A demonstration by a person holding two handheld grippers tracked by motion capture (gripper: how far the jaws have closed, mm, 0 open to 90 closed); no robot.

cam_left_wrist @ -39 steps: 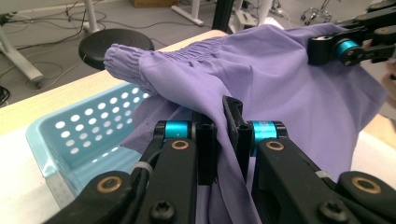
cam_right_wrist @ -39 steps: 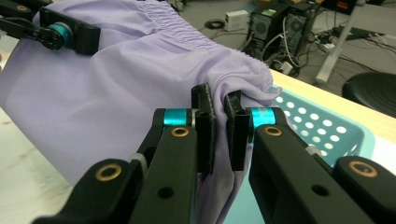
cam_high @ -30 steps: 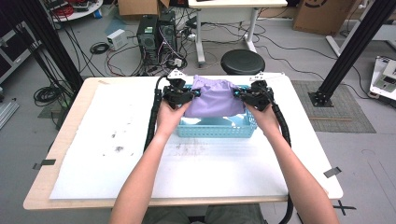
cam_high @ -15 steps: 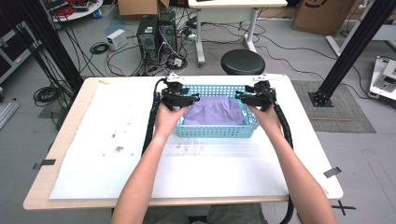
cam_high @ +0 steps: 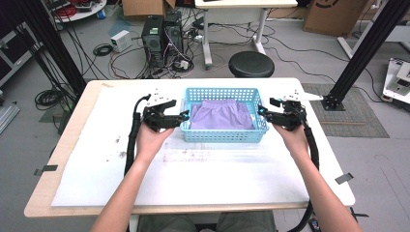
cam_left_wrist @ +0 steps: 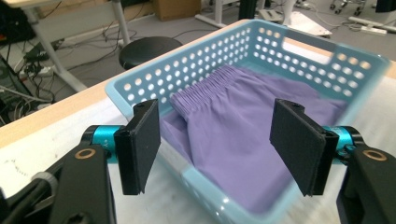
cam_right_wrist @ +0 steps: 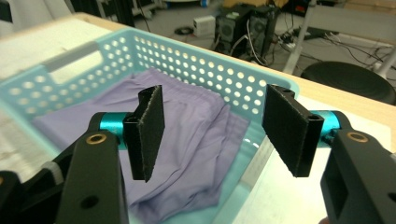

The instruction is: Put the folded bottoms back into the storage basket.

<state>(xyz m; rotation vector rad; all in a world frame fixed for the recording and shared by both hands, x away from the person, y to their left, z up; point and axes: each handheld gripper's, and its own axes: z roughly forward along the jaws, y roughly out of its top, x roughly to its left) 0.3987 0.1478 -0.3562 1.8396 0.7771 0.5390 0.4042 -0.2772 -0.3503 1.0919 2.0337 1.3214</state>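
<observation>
One blue basket (cam_high: 225,133), one folded purple garment (cam_high: 221,116), two grippers, one black stool (cam_high: 251,63), two computer towers.

Glossy perforated plastic basket (cam_left_wrist: 243,46) w/ soft matt purple cloth (cam_left_wrist: 243,135); matt white sheet (cam_high: 208,174) over wood tabletop (cam_high: 67,145).

A folded purple garment (cam_high: 221,115) with an elastic waistband is laid flat inside a light blue perforated basket (cam_high: 224,136), which is set upright on the white-covered table.
</observation>
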